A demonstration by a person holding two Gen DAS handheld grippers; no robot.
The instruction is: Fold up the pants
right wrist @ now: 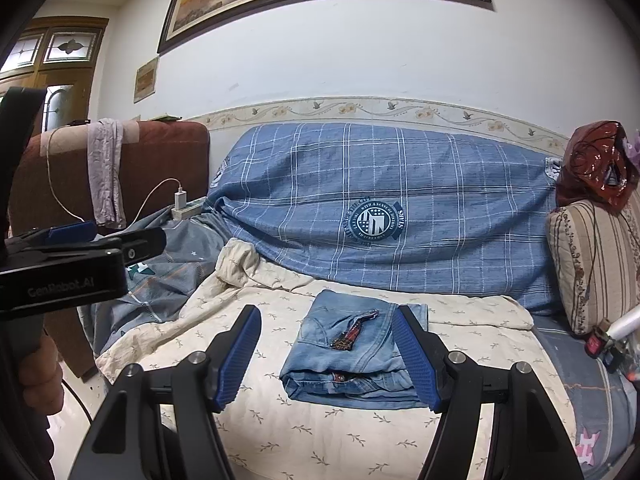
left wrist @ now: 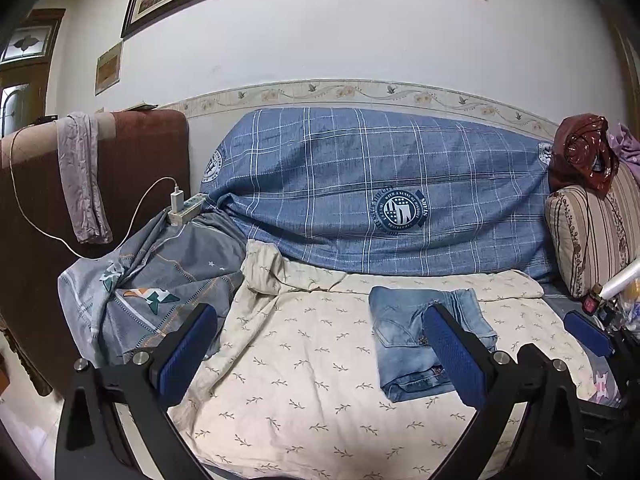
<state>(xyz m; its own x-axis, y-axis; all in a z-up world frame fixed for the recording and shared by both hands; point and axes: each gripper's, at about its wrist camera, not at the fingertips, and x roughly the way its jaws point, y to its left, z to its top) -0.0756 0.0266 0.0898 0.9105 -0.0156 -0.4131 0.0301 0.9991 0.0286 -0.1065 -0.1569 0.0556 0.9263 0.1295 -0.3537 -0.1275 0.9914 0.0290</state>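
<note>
1. The sofa filled both views. A blue checked cover hung over its back, and a cream sheet with a leaf print was spread over the seat.
2. A brown armchair stood to the left, with a grey cloth draped over its back. A grey patterned blanket lay bunched between the armchair and the cream sheet.
3. A striped cushion leaned at the right end of the sofa.
4. The pants, light blue jeans, lay folded into a compact stack on the cream sheet, near the middle of the seat.
5. My right gripper was released: its jaws stood wide either side of the pants, and I could not tell whether the right pad touched the denim.
6. My left gripper was likewise released and empty, held over the sheet to the left of the pants.
7. A white power strip with a charger plugged in rested at the sofa's left end.
</note>
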